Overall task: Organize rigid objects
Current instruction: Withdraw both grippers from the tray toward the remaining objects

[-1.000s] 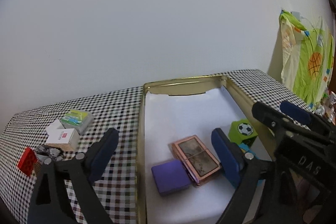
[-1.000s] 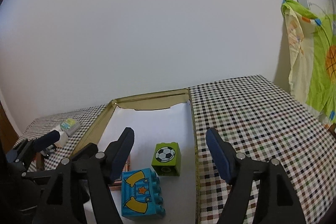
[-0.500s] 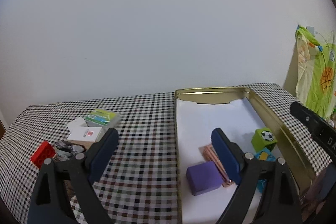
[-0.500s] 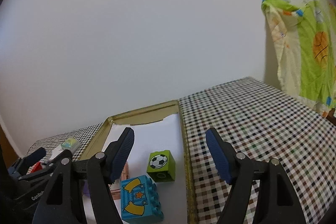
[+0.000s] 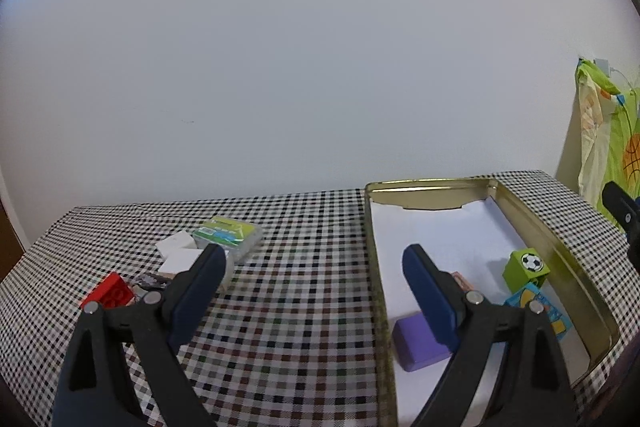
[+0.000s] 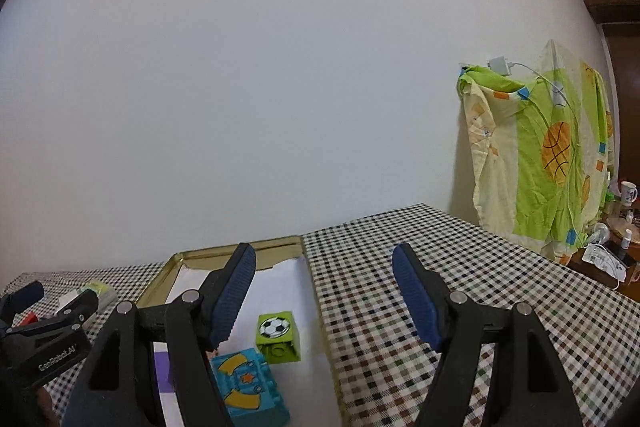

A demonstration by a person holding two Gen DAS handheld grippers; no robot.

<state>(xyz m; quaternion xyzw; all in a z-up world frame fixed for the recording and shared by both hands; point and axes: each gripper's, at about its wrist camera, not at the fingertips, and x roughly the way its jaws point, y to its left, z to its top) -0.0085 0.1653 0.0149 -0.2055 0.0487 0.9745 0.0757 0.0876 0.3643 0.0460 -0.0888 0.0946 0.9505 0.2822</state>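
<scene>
The fingers [image 5: 212,269] of the left gripper [image 5: 314,285] stand wide apart and hold nothing; those of the right gripper [image 6: 322,291] are spread too, with nothing between them. The loose things lie in a small heap on the worktop [image 5: 296,307] at the left: a red brick [image 5: 109,294], a white box [image 5: 178,254], a green-labelled box [image 5: 229,233], and something dark between brick and box that is too small to make out; they sit ahead and to the left of the left fingers, the red brick nearest that gripper's left finger, the green-labelled box farthest back with its long side running roughly across the view. The left gripper is plainly the nearer one; the right one points over the bare worktop on the far side of the tin [image 5: 552,259]. In the tin, to the right of the heap, lie a purple block [image 5: 412,341], a football cube [image 5: 526,269], a blue brick [image 5: 550,315] touching it, and a brown-edged flat piece mostly hidden by the right finger. By my judgement the next reach is leftward to the heap, then a carry rightward over the tin's wall; the crowding of the heap could make a clean grip on one piece awkward.
</scene>
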